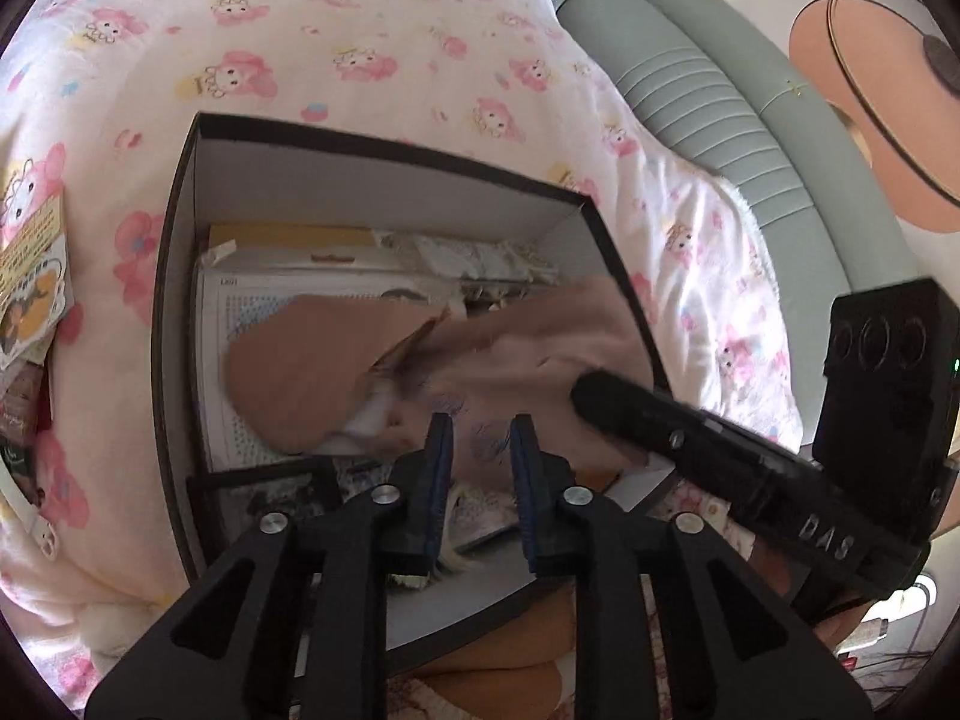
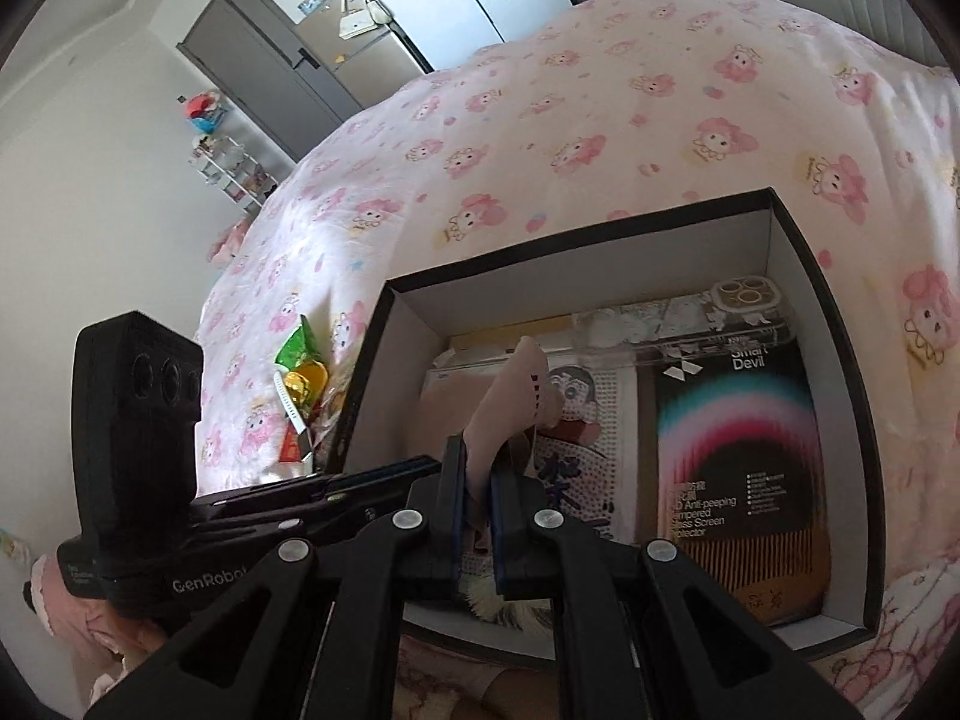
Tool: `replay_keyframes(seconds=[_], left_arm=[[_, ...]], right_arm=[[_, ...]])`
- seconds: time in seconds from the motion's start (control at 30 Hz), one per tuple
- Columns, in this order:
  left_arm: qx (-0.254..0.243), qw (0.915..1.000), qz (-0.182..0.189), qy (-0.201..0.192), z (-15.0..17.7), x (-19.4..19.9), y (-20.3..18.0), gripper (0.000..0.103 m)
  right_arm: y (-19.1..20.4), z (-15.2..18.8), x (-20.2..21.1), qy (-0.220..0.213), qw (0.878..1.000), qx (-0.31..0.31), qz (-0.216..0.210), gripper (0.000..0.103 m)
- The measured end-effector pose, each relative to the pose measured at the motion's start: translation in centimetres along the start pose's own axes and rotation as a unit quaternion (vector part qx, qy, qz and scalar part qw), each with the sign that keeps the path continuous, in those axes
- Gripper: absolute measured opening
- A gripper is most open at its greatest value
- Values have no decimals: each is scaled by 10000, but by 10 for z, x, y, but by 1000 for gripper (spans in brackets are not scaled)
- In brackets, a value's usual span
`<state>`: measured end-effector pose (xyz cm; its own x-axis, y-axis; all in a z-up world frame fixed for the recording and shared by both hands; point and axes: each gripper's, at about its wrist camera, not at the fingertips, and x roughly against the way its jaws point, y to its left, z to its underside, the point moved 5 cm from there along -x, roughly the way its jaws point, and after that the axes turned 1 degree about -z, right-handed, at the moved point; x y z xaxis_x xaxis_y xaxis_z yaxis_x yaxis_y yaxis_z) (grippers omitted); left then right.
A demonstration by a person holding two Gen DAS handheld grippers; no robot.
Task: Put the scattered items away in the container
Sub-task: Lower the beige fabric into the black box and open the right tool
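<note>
A black box with white inside (image 1: 180,228) (image 2: 840,324) sits on the pink patterned bed. A beige-pink sock (image 1: 372,360) (image 2: 516,396) hangs over the box. My right gripper (image 2: 477,480) is shut on the sock's end and holds it above the box contents. It reaches in from the right in the left wrist view (image 1: 606,390). My left gripper (image 1: 480,438) is open with a narrow gap, empty, just above the sock. The box holds a screen protector pack (image 2: 738,468), a clear phone case (image 2: 720,324) and a dotted card (image 1: 222,324).
Snack packets (image 2: 300,378) lie on the bed left of the box; they also show in the left wrist view (image 1: 30,276). A grey padded headboard (image 1: 720,108) runs along the right. A door and a shelf rack (image 2: 234,168) stand far off.
</note>
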<state>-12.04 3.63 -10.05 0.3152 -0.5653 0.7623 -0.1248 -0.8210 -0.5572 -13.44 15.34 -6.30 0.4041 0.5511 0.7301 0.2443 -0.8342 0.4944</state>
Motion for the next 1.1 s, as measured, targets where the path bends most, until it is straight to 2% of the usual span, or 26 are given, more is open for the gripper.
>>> replay_keyframes(seconds=[0.1,0.27,0.37,0.47,0.53,0.67,0.73,0.87,0.93,0.97,1.03,1.1], left_arm=[[-16,9998,125,122,6,-6,-2,29],[-273,9987,37,426,5,-21,-13,29],[-292,9974,-232,620,-8,-28,-17,29],[-388,9948,-777,538,-33,-32,-16,29],[-305,9924,-1134,382,-52,-30,-10,29],[-127,9917,-1279,65,-71,-26,3,30],[-75,9922,-1244,70,-68,-30,10,32],[18,9913,-1302,215,-58,-36,22,33],[23,9914,-1289,206,-58,-37,21,33],[29,9918,-1265,194,-59,-38,20,34],[5,9925,-1208,199,-68,-40,18,36],[-80,9919,-1248,222,-78,-46,12,40]], right_arm=[[-1,-3,-1,-59,9999,-6,116,5],[20,-18,0,-119,9993,339,34,5],[38,-35,6,-150,9979,588,-221,5],[50,-56,17,-320,9954,778,-453,5],[47,-67,18,-392,9951,853,-302,5],[13,-74,2,-226,9974,667,124,5],[-8,-69,-13,-2,9976,557,403,6],[-46,-52,-51,796,9911,412,987,7],[-60,-54,-50,739,9899,295,1174,9],[-66,-57,-43,617,9908,173,1192,10],[-79,-54,-29,350,9926,-162,1149,18],[-89,-54,-18,171,9902,-334,1342,19]])
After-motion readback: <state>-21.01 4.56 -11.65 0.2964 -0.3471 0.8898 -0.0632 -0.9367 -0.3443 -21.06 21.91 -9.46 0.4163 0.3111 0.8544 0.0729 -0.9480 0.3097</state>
